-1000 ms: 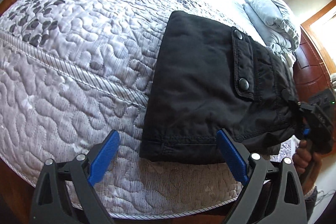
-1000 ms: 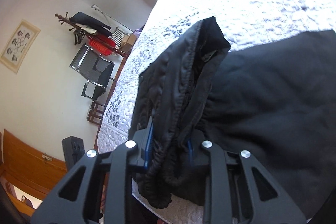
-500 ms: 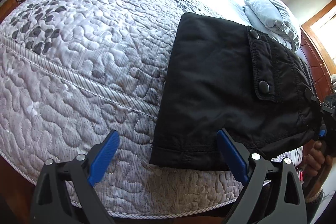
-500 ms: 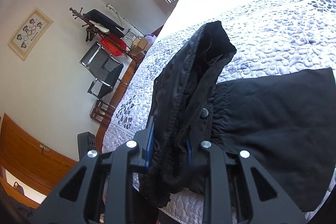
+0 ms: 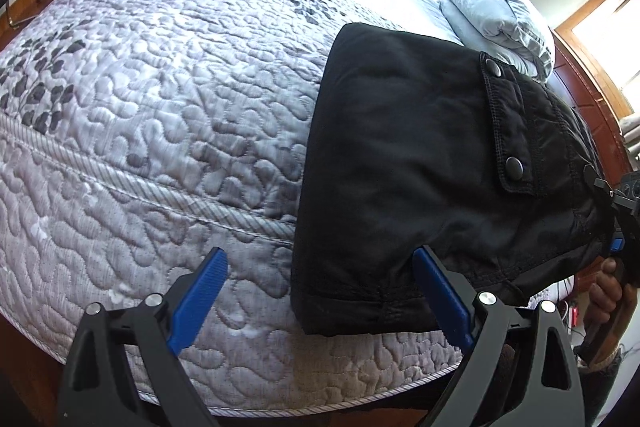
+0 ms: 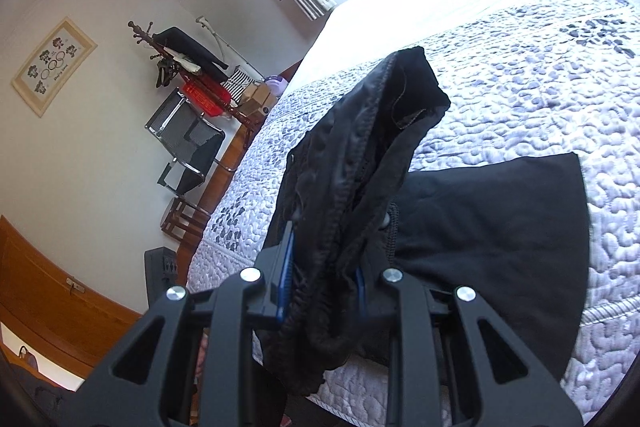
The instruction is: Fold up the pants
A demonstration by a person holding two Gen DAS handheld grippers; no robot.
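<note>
Right wrist view shows us the black pants (image 6: 480, 247) lying folded at the near edge of the quilted bed (image 6: 540, 87), their bunched waistband lifted and clamped in our right gripper (image 6: 322, 287). Our left gripper (image 5: 320, 291) hangs spread and empty just before the near hem, one finger (image 5: 438, 291) overlapping the cloth in the left wrist view. We judge the thick waistband could slip free or drag the lower layers askew if we pull too sharply. Pillows (image 5: 496, 11) sit far right.

The left gripper (image 5: 320, 277) hung with jaws spread wide and empty; the right gripper (image 6: 322, 281) was clamped on bunched black fabric
</note>
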